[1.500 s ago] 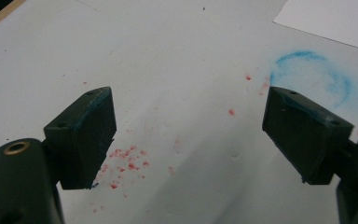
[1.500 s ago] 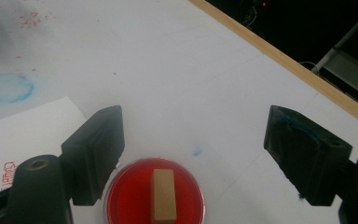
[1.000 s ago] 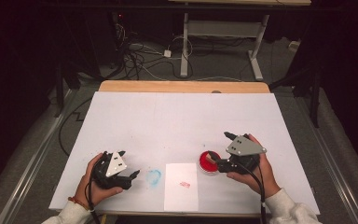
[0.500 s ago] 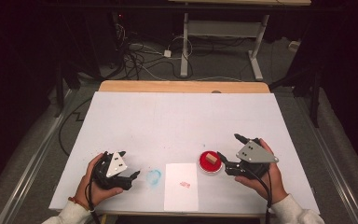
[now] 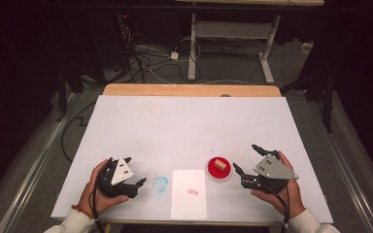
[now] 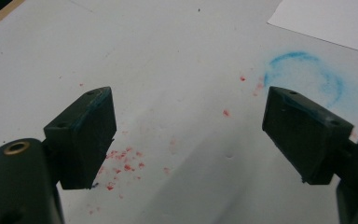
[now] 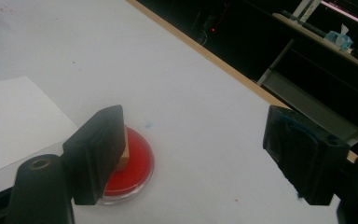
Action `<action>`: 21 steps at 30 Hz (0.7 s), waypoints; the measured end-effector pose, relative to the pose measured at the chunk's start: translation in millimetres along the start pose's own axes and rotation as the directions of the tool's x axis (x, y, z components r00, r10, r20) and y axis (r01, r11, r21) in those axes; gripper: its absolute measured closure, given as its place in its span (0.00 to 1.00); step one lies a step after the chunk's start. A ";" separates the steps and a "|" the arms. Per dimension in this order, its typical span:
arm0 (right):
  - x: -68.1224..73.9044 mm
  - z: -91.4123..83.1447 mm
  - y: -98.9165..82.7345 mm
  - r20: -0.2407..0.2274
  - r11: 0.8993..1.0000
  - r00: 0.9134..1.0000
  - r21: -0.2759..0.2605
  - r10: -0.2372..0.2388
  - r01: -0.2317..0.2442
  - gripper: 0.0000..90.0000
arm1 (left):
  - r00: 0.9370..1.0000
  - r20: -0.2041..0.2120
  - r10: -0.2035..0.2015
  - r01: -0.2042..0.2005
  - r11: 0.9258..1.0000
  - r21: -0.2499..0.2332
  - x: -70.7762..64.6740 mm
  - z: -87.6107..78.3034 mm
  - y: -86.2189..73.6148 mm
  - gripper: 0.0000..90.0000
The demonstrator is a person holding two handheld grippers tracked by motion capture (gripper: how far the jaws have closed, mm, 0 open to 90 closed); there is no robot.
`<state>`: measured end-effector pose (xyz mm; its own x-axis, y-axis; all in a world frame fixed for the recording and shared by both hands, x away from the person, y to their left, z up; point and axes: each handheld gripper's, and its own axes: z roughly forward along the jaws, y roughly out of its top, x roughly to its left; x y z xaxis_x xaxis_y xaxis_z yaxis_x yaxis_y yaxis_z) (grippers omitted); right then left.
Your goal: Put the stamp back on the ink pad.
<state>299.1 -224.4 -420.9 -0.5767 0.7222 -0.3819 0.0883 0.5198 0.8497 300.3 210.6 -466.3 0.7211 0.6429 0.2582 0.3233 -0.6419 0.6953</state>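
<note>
Small wooden stamp (image 5: 219,164) sitting on red ink pad (image 5: 219,171). Right gripper (image 5: 245,165) just beside pad, wide open, empty. Left gripper (image 5: 135,175) wide too. Could bump the stamp, smear ink.

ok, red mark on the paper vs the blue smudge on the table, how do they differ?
The red mark is small, compact and sits on the white paper; the blue smudge is larger, ring-shaped and lies straight on the table, left of the sheet. The red is dense and dark; the blue is faint and smeared. Both look like ink stains near the table's front edge.
</note>
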 end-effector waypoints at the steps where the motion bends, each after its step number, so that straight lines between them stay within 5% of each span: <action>1: -0.5 -0.9 -1.6 0.002 1.000 1.000 0.001 0.006 -0.006 0.24 | 1.000 0.000 0.000 0.000 1.000 0.001 0.0 0.1 0.1 0.19; 21: -13.1 -18.3 -40.7 0.030 0.998 0.998 0.034 0.052 -0.053 0.23 | 1.000 0.011 0.004 -0.003 1.000 -0.010 -1.6 1.2 2.1 0.19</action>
<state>288.2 -263.3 -443.8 -0.5467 0.7616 -0.3479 0.1466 0.4961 0.8558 300.5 207.8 -466.0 0.7292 0.6358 0.2530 0.3149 -0.6401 0.7008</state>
